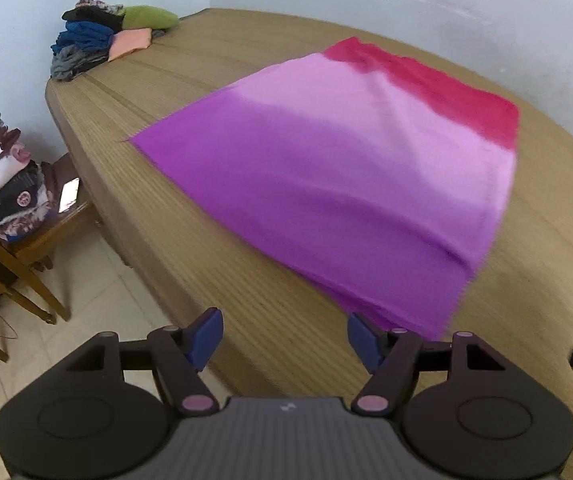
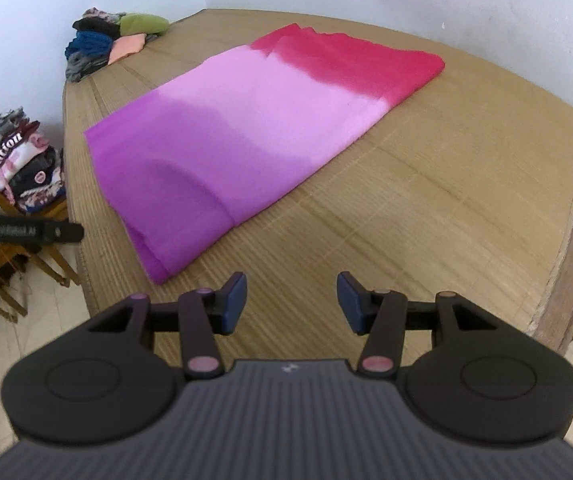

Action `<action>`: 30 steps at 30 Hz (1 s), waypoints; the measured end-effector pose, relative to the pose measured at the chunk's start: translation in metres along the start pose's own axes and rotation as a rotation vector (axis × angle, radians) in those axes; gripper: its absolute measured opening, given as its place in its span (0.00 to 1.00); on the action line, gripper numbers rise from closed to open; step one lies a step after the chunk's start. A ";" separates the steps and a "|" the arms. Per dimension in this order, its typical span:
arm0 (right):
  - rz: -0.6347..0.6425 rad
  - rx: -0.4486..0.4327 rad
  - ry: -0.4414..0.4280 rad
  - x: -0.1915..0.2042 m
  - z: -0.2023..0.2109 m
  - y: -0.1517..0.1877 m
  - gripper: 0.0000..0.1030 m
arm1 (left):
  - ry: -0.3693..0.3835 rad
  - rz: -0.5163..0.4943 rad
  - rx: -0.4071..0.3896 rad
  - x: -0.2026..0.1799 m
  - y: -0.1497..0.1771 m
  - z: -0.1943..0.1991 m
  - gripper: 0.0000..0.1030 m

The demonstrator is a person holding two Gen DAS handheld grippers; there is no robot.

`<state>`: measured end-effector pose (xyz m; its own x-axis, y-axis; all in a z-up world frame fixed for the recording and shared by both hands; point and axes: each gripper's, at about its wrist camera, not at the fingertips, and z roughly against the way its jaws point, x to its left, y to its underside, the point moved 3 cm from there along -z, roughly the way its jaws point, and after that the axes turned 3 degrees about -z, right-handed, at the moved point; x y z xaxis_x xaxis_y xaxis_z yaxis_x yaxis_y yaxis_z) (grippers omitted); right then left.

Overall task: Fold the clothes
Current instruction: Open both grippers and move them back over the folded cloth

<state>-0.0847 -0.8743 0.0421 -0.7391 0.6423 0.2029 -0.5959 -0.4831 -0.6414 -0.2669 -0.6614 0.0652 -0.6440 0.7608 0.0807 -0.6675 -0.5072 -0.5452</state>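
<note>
A folded cloth (image 1: pixel 338 176), purple near me, fading to pink and red at the far end, lies flat on the woven mat (image 1: pixel 190 92). It also shows in the right wrist view (image 2: pixel 230 132). My left gripper (image 1: pixel 284 338) is open and empty, just short of the cloth's near corner, above the mat's front edge. My right gripper (image 2: pixel 291 300) is open and empty, over bare mat (image 2: pixel 446 184) to the right of the cloth's near end. Part of the left gripper (image 2: pixel 26 232) shows at the left of the right wrist view.
A pile of unfolded clothes (image 1: pixel 98 36) sits at the mat's far left corner, also in the right wrist view (image 2: pixel 106 40). A wooden chair (image 1: pixel 26 240) left of the bed holds a stack of folded clothes (image 1: pixel 2 184). White walls stand behind. Tiled floor lies below left.
</note>
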 end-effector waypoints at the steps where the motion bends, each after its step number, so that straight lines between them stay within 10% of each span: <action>1: -0.008 0.002 -0.004 0.003 -0.005 0.003 0.51 | -0.003 -0.004 0.008 0.009 -0.006 -0.006 0.69; 8: -0.019 -0.026 -0.111 0.052 -0.050 0.018 0.51 | -0.002 -0.154 0.029 0.045 -0.070 -0.058 0.69; 21: -0.077 -0.010 0.174 0.121 -0.107 0.009 0.52 | 0.185 -0.443 0.088 0.078 -0.114 -0.128 0.69; 22: -0.108 -0.035 0.195 0.124 -0.109 0.010 0.49 | 0.206 -0.466 0.097 0.079 -0.116 -0.132 0.69; 24: -0.179 -0.070 0.236 0.135 -0.109 0.012 0.05 | 0.238 -0.521 0.100 0.088 -0.123 -0.139 0.69; 30: -0.330 -0.108 0.328 0.187 -0.091 0.026 0.06 | 0.287 -0.607 0.043 0.125 -0.140 -0.146 0.69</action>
<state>-0.2095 -0.7127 -0.0038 -0.3673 0.9134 0.1756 -0.7336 -0.1684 -0.6584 -0.1992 -0.4359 0.0300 -0.0289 0.9905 0.1347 -0.8980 0.0335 -0.4388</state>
